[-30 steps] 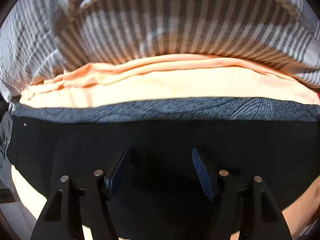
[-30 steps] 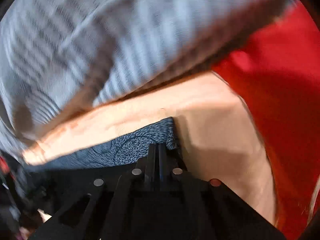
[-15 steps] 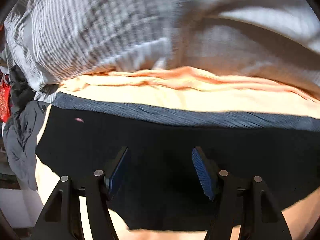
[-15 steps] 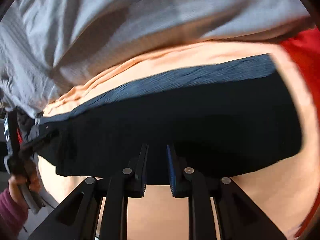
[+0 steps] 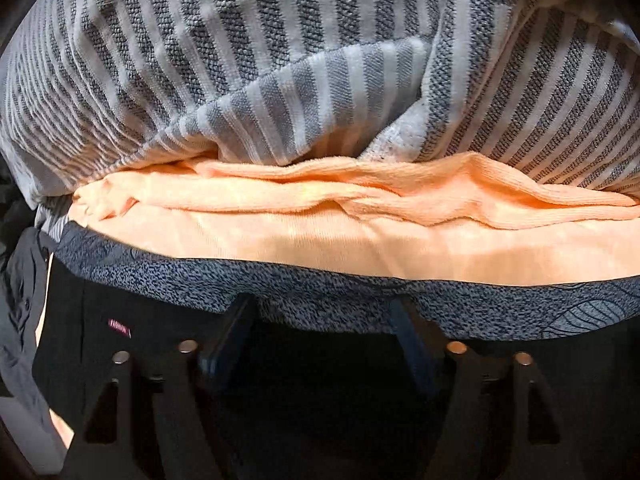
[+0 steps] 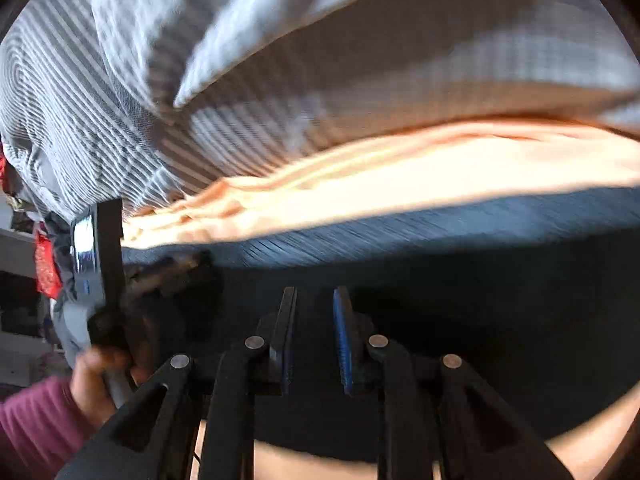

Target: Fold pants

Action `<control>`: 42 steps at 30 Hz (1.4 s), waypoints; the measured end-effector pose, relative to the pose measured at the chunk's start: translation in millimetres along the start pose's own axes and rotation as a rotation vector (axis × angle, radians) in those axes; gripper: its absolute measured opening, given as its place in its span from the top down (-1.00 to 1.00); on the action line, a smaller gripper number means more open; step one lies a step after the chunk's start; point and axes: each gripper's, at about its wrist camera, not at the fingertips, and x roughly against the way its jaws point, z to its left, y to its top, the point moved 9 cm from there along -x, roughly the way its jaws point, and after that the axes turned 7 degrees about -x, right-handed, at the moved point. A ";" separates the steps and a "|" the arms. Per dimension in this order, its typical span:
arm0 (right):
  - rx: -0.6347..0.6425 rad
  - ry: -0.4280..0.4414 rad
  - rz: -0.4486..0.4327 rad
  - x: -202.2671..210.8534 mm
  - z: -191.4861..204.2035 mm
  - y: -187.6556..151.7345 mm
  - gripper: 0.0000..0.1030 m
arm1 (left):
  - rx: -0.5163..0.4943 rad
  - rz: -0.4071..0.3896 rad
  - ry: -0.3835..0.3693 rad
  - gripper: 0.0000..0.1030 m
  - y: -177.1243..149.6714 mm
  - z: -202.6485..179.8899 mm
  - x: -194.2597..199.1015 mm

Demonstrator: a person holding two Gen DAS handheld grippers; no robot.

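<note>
The black pants [image 5: 328, 384] with a grey-blue patterned waistband [image 5: 320, 292] lie flat on an orange sheet [image 5: 360, 236]. My left gripper [image 5: 324, 312] is open, its fingers low over the pants with the tips at the waistband edge. In the right wrist view the pants [image 6: 480, 320] fill the lower half. My right gripper [image 6: 314, 308] is open by a narrow gap above the black cloth and holds nothing. The left gripper and the hand holding it show at the pants' left end [image 6: 100, 280].
A grey-and-white striped blanket [image 5: 280, 60] is bunched up behind the sheet. A dark grey garment [image 5: 20, 300] hangs at the left edge. A red item [image 6: 46, 268] sits at far left in the right wrist view.
My left gripper has moved forward, so its tips now reach the waistband. My right gripper, shut on the waistband corner a second ago, has let go, pulled back over the pants and opened a little wider.
</note>
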 end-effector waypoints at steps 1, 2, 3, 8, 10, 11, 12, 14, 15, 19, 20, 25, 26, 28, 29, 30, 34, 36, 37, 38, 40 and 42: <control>-0.014 -0.006 0.011 -13.5 4.5 3.7 0.62 | -0.007 -0.007 -0.005 -0.43 -0.4 0.8 -0.5; -0.036 -0.026 0.022 -27.1 4.3 7.4 0.62 | -0.019 -0.013 -0.014 -0.43 -1.1 2.7 0.0; -0.066 -0.058 0.022 -36.5 -1.0 11.8 0.72 | -0.028 -0.014 -0.025 -0.43 -1.6 4.7 1.7; -0.244 -0.174 -0.091 -4.8 -39.0 31.2 0.69 | 0.020 -0.060 -0.061 -0.43 -4.0 54.1 29.7; -0.231 -0.149 -0.082 13.3 -35.8 22.5 0.54 | 0.042 -0.076 -0.047 -0.43 -6.6 84.6 37.0; -0.216 -0.141 -0.076 18.9 -30.8 15.1 0.39 | 0.042 -0.076 -0.032 -0.43 -7.7 96.7 36.8; -0.192 -0.128 -0.061 24.3 -21.6 1.9 0.29 | 0.039 -0.073 -0.008 -0.43 -10.1 109.9 33.9; -0.161 -0.092 -0.026 23.5 -3.5 -21.9 0.28 | 0.038 -0.040 0.068 -0.43 -13.6 140.4 17.1; -0.154 -0.077 -0.010 22.6 3.5 -33.2 0.28 | 0.057 -0.027 0.066 -0.43 -14.5 150.3 8.3; -0.168 0.012 0.062 12.3 28.5 -81.2 0.28 | 0.208 0.009 0.074 -0.52 -15.1 183.8 -17.4; -0.169 0.034 0.071 7.4 37.0 -89.3 0.28 | 0.237 0.007 0.072 -0.52 -12.8 188.3 -18.8; -0.178 0.156 0.137 0.1 65.8 -133.9 0.28 | 0.165 0.000 0.087 -0.52 -15.7 182.3 6.6; -0.184 0.177 0.155 -4.9 71.4 -141.8 0.27 | 0.145 -0.012 0.084 -0.52 -23.3 180.1 16.7; -0.193 0.210 0.191 -7.7 76.1 -158.2 0.18 | 0.121 -0.025 0.073 -0.52 -36.0 176.4 31.9; -0.190 0.221 0.204 -10.7 79.5 -165.7 0.14 | 0.112 -0.024 0.075 -0.52 -46.9 175.3 36.5; -0.184 0.233 0.217 -16.4 83.6 -174.8 0.13 | 0.105 -0.014 0.079 -0.52 -51.2 178.5 33.7; -0.224 0.281 0.260 -39.8 92.4 -195.5 0.13 | 0.126 0.018 0.075 -0.66 -84.2 181.3 18.7; -0.238 0.292 0.276 -53.8 95.7 -202.1 0.13 | 0.135 0.004 0.082 -0.73 -84.3 183.0 17.9; -0.245 0.303 0.275 -56.9 97.8 -202.6 0.13 | 0.134 0.004 0.079 -0.73 -83.1 182.7 17.3; -0.258 0.323 0.269 -59.5 100.0 -201.9 0.13 | 0.131 0.005 0.078 -0.73 -82.3 182.4 16.8; -0.283 0.365 0.250 -51.9 100.2 -197.9 0.13 | 0.121 0.002 0.077 -0.73 -81.0 181.9 19.0; -0.308 0.396 0.231 -52.3 104.7 -192.0 0.13 | 0.119 0.001 0.072 -0.73 -79.8 180.5 21.0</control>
